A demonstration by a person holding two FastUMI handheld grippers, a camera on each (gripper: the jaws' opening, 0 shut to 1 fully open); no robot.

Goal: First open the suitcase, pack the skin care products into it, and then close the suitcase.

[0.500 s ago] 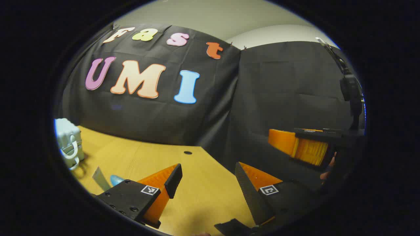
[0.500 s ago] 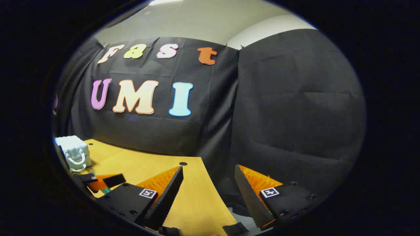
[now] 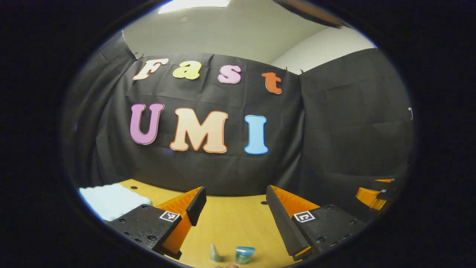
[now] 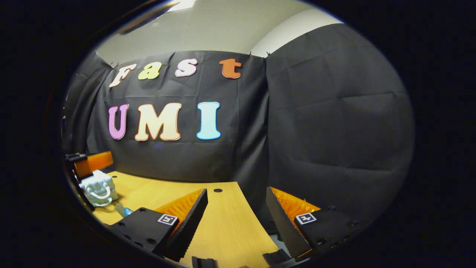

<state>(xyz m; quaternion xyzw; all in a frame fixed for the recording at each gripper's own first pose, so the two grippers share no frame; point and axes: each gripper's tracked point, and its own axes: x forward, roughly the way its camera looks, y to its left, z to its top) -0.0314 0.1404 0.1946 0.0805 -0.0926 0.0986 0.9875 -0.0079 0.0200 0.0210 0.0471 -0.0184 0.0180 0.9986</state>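
A pale ribbed suitcase [image 4: 98,188] with a looped handle sits shut at the tabletop's [image 4: 223,223] left; our left claw [image 3: 235,208] and right claw [image 4: 236,216] hang spread, gripping nothing.

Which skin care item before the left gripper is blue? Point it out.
The rounded item on the right in the left gripper view; the pointed tube beside it is pale grey-green.
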